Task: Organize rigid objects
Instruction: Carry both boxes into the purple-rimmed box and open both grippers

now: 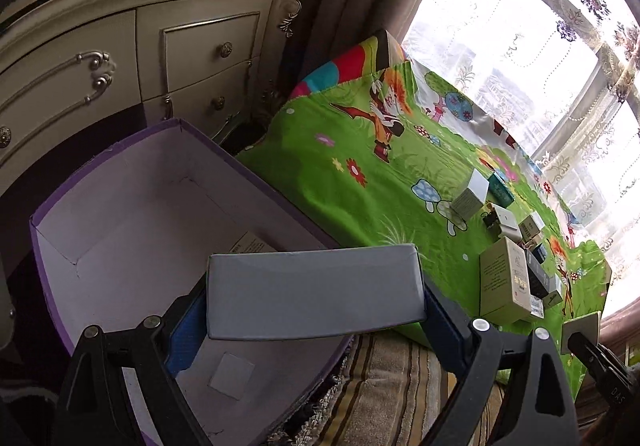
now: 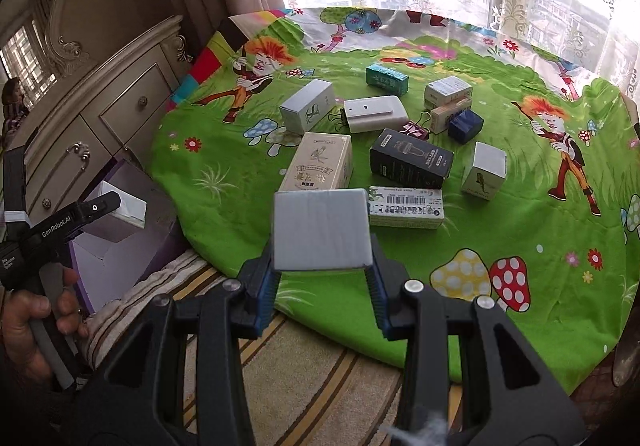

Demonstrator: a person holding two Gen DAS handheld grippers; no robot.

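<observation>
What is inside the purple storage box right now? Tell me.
The purple storage box shows a bare white floor with a printed label and a square patch. The grey box in the left gripper hides its near part.

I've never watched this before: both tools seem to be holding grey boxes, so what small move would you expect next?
Probably the left tool lowers its wide grey box and lets go, because it already hangs over the open purple storage box, whose white floor looks nearly bare. The right tool, gripping a smaller grey box, is over the green cartoon cloth.
</observation>
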